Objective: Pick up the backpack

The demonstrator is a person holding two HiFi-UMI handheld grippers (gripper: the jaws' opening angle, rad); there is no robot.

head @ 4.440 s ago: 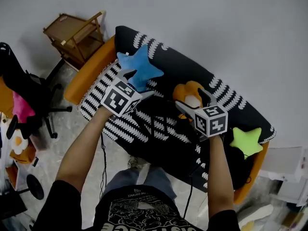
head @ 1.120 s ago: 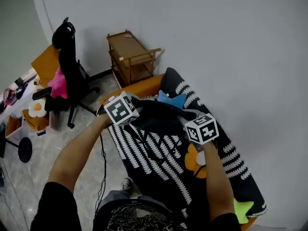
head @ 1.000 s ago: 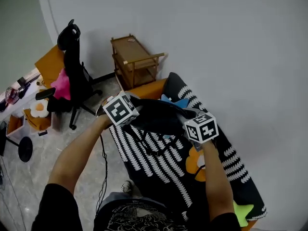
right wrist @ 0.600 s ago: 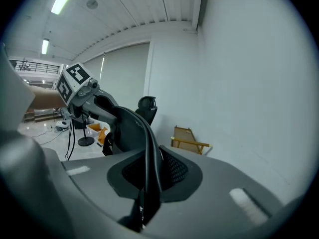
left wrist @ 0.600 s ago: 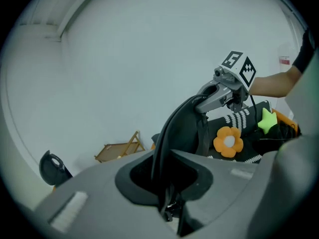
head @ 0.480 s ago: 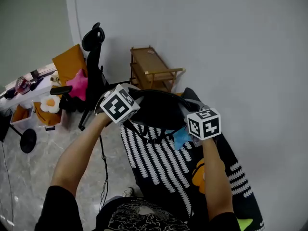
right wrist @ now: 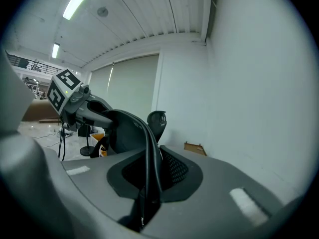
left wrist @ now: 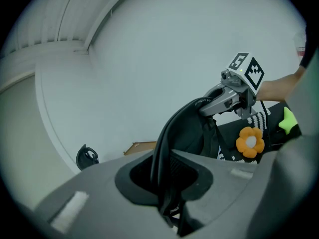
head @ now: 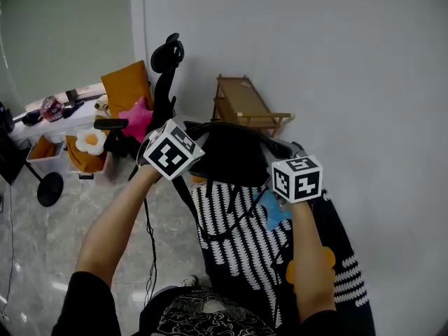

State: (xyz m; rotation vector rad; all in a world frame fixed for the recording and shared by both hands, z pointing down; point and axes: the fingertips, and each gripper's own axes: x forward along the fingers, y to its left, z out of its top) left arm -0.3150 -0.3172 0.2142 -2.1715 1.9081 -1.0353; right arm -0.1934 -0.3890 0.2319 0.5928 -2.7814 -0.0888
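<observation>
1. Left tool: jaws pressed together on a black edge of the backpack. The edge runs up out of the jaws.
2. Right tool: same, pinching a black backpack edge that rises straight out of the jaws.
3. The backpack is black and hangs in the air between the two tools. The left tool grips its top left, the right tool its top right.
4. The backpack is clear of the black cover with white pattern below it.
5. Thin straps dangle from the backpack over that cover.
6. Blue star cushion lies on the cover, just beside the right forearm.
7. Orange flower cushion lies nearer on the cover, partly hidden by the arm in the head view.
8. Wooden cart stands far, against the wall.
9. Black office chair stands left of the cart.
10. Pink star cushion is beside the chair, and a white flower cushion lies further left.
</observation>
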